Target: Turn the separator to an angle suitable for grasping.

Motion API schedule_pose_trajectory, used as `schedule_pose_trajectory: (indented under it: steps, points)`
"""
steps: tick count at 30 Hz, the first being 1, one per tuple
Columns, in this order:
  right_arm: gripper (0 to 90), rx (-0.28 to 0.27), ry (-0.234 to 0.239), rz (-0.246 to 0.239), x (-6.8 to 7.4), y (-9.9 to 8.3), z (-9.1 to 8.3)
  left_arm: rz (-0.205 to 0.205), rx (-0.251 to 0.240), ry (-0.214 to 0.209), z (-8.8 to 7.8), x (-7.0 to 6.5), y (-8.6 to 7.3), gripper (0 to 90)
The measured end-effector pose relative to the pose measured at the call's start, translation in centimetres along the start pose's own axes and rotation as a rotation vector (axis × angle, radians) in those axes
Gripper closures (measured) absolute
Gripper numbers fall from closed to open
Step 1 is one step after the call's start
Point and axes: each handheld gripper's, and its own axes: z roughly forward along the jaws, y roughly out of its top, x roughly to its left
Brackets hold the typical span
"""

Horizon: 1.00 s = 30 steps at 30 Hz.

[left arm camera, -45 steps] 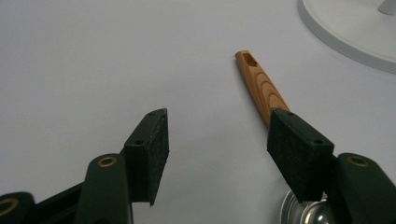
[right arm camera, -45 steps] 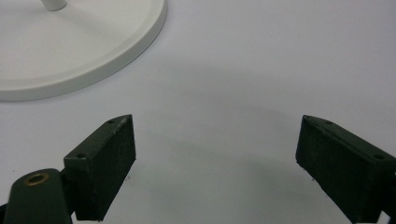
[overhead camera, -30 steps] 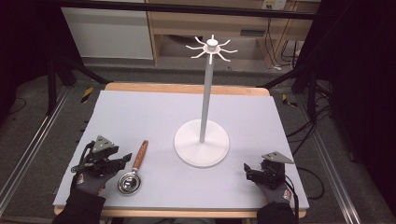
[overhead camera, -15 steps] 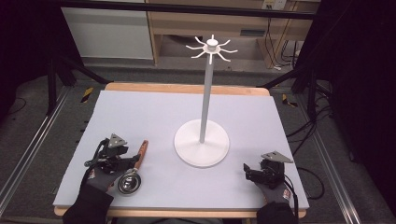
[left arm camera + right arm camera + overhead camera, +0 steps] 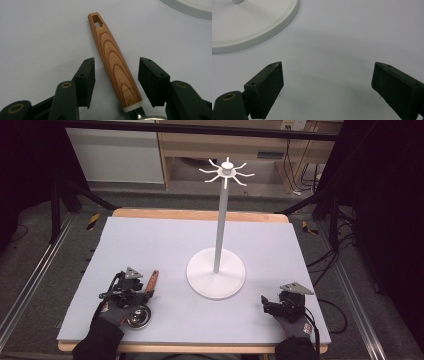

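A utensil with a striped wooden handle (image 5: 110,50) and a round metal bowl (image 5: 137,316) lies on the pale mat at the front left, its handle (image 5: 152,279) pointing away. My left gripper (image 5: 116,75) straddles the handle near the bowl end. Its jaws have just been closing, and a gap remains on each side of the wood, so the pads (image 5: 86,80) do not touch it. From above, the left gripper (image 5: 144,291) sits low over the utensil. My right gripper (image 5: 327,85) rests open at the front right (image 5: 267,305) with bare mat between its jaws.
A white stand with a round base (image 5: 216,272), a tall pole (image 5: 220,220) and a crown of hooks (image 5: 226,170) rises mid-table, between the two hands. Its base rim (image 5: 249,22) lies just beyond the right gripper. The table's wooden edge (image 5: 200,214) runs along the back.
The left hand has slid right and down onto the utensil's handle, and its jaws have narrowed around it. The right hand has stayed put.
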Motion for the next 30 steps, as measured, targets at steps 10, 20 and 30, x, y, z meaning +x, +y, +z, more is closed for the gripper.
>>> schedule_pose_trajectory:
  steps: [10,20,30]
  points:
    - [11.0,0.014,0.007,-0.01,0.1,0.0,0.2,0.006,0.033,0.008,0.7,-0.3,-0.1,54.7]
    - [10.9,0.02,0.008,-0.013,0.1,0.0,0.3,-0.005,0.035,-0.014,0.4,-0.4,0.0,61.6]
    - [11.0,0.024,0.007,-0.014,0.2,-0.1,0.3,0.04,0.046,-0.019,0.3,-1.1,0.1,63.7]
